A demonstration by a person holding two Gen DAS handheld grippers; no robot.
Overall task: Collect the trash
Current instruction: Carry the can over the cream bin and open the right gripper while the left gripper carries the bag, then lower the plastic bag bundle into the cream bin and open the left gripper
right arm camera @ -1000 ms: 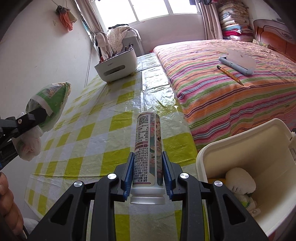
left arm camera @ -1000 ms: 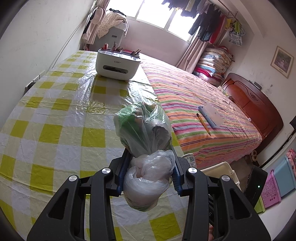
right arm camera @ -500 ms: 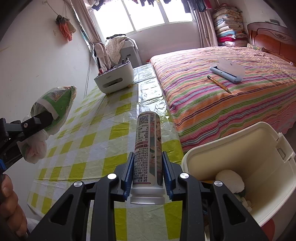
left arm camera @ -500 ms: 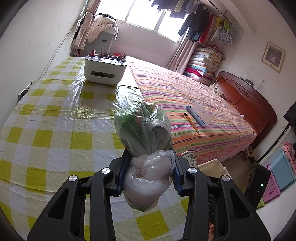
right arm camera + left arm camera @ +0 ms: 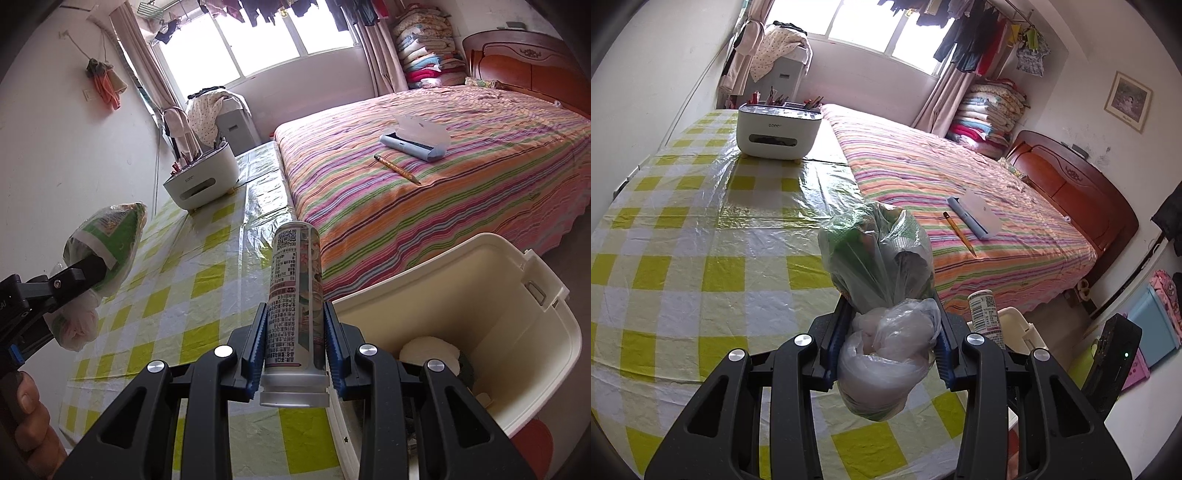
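- Left wrist view: the left gripper (image 5: 888, 343) is clamped on a knotted plastic bag (image 5: 882, 295) of trash, green packaging showing through the film, held above the yellow-checked tablecloth (image 5: 683, 266).
- At 11 o'clock, far across the cloth, sits a white organizer box (image 5: 775, 134) with pens standing in it.
- At 4 o'clock, just beside the left gripper's right finger, the printed can (image 5: 986, 321) shows, with the bin's rim behind it.
- Right wrist view: the right gripper (image 5: 293, 350) is closed tight on the can (image 5: 295, 295), which points away along the fingers, over the table edge.
- A cream trash bin (image 5: 517, 317) stands open at 4 o'clock, just beside the can, with white wadded trash (image 5: 428, 350) at its bottom.
- At 9 o'clock the bag (image 5: 107, 240) hangs in the left gripper (image 5: 66, 280), well apart from the bin.
- On the striped bed (image 5: 424, 206) at 1 o'clock lie a pencil (image 5: 397, 169) and a blue case (image 5: 417, 142).
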